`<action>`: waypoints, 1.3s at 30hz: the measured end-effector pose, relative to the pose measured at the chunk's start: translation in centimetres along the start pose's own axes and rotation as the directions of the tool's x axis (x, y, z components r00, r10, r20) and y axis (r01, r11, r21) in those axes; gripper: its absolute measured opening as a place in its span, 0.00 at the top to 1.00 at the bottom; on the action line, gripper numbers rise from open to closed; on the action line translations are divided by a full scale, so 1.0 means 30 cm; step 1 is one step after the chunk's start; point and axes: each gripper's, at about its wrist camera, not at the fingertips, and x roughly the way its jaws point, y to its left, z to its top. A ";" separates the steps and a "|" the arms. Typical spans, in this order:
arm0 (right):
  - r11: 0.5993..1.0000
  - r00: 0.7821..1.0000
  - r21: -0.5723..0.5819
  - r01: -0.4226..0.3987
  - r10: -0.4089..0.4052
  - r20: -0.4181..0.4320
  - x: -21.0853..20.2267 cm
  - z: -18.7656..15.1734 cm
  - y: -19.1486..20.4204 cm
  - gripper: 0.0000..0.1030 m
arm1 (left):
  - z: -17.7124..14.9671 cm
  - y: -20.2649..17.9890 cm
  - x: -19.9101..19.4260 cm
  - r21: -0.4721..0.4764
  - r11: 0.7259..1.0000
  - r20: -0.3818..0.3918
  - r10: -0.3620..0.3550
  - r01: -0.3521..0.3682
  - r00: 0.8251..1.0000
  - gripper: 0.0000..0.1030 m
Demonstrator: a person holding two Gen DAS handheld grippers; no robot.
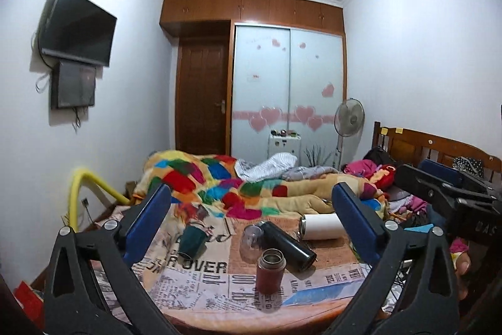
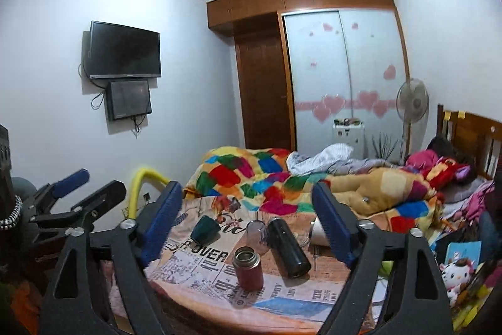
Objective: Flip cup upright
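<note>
Both grippers hover above the near end of a bed covered with a newspaper-print sheet, and each holds nothing.

Left gripper: its blue-padded fingers are spread wide, framing the group of containers in the lower centre of the left wrist view. It also shows at the left edge of the right wrist view.

Right gripper: its blue-padded fingers are likewise spread wide. It also appears at the right edge of the left wrist view, beside the wooden headboard.

Containers on the sheet:
- A dark red cylindrical steel flask stands upright, mouth open, nearest the cameras in the lower centre.
- A black cylindrical bottle lies on its side just behind it.
- A clear glass cup lies tipped beside the black bottle's far end.
- A dark green cup sits tilted at the left of the group, apart from the others.
- A white cylindrical tumbler lies on its side at the right, partly hidden by a finger in both views.

A multicoloured patchwork quilt is heaped behind the containers.
</note>
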 end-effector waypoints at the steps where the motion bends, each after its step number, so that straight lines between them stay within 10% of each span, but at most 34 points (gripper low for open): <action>1: 1.000 1.000 -0.004 0.007 -0.007 0.005 -0.005 -0.007 -0.001 0.11 | -0.003 -0.003 -0.009 0.007 1.000 0.000 0.008 -0.008 1.000 0.00; 5: 0.999 0.999 -0.013 0.038 -0.038 0.023 -0.033 -0.020 0.004 0.00 | -0.023 -0.006 -0.026 0.004 1.000 -0.019 0.022 -0.021 1.000 0.00; 39: 0.998 0.998 -0.019 0.057 -0.057 -0.018 -0.086 -0.064 0.012 0.00 | -0.066 -0.016 -0.064 -0.004 1.000 -0.042 0.028 -0.028 0.999 0.00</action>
